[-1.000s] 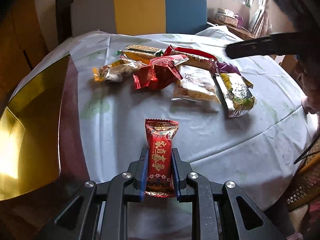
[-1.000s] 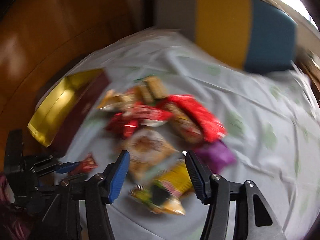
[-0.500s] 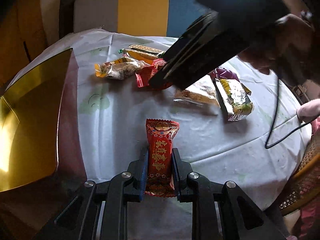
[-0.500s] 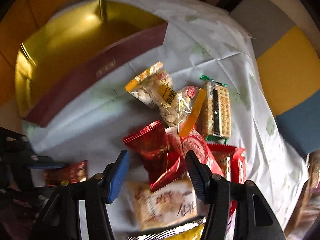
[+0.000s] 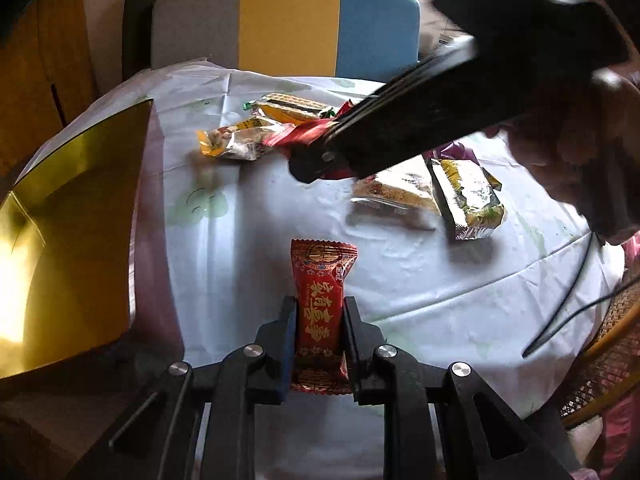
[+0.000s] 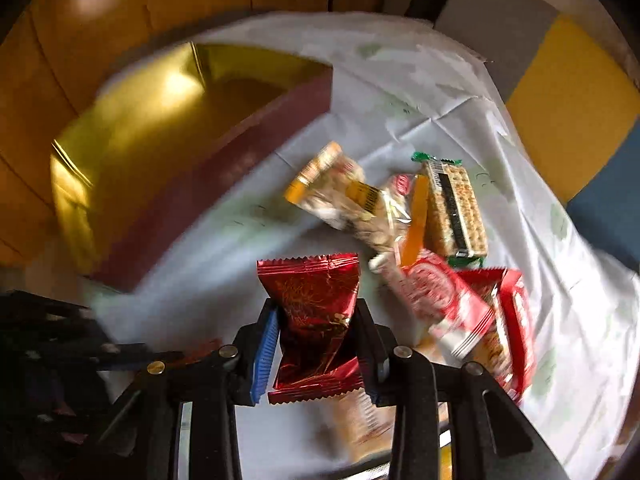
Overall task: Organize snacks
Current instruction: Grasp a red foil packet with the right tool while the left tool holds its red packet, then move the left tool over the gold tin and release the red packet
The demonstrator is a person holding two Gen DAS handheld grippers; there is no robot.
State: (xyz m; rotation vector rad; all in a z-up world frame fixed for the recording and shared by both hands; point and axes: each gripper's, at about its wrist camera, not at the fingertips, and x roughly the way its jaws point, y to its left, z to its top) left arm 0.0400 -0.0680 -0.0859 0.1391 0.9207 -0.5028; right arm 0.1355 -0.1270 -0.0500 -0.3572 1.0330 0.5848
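My left gripper (image 5: 318, 320) is shut on a red candy packet with gold characters (image 5: 322, 280), held just above the white tablecloth (image 5: 240, 264). My right gripper (image 6: 316, 320) has its jaws closing on a shiny red foil packet (image 6: 312, 292). Its pads press the packet's sides and pinch its waist. Behind it lie a peanut bag (image 6: 348, 208), a cracker pack (image 6: 452, 208) and red-and-white packets (image 6: 460, 308). The open gold-lined box (image 6: 168, 128) with a maroon wall sits to the left. In the left wrist view the right tool's black body (image 5: 440, 112) crosses above the snack pile.
A yellow-green packet (image 5: 468, 196) and a beige packet (image 5: 396, 192) lie on the cloth at right. The gold box (image 5: 60, 220) fills the left edge. A grey, yellow and blue chair back (image 5: 288, 24) stands behind the table. A black cable (image 5: 568, 312) hangs by a wicker chair (image 5: 600, 360).
My right gripper swung from over the yellow-green packet to the left side of the pile and shut on the red foil packet. The left gripper kept its candy packet and barely moved.
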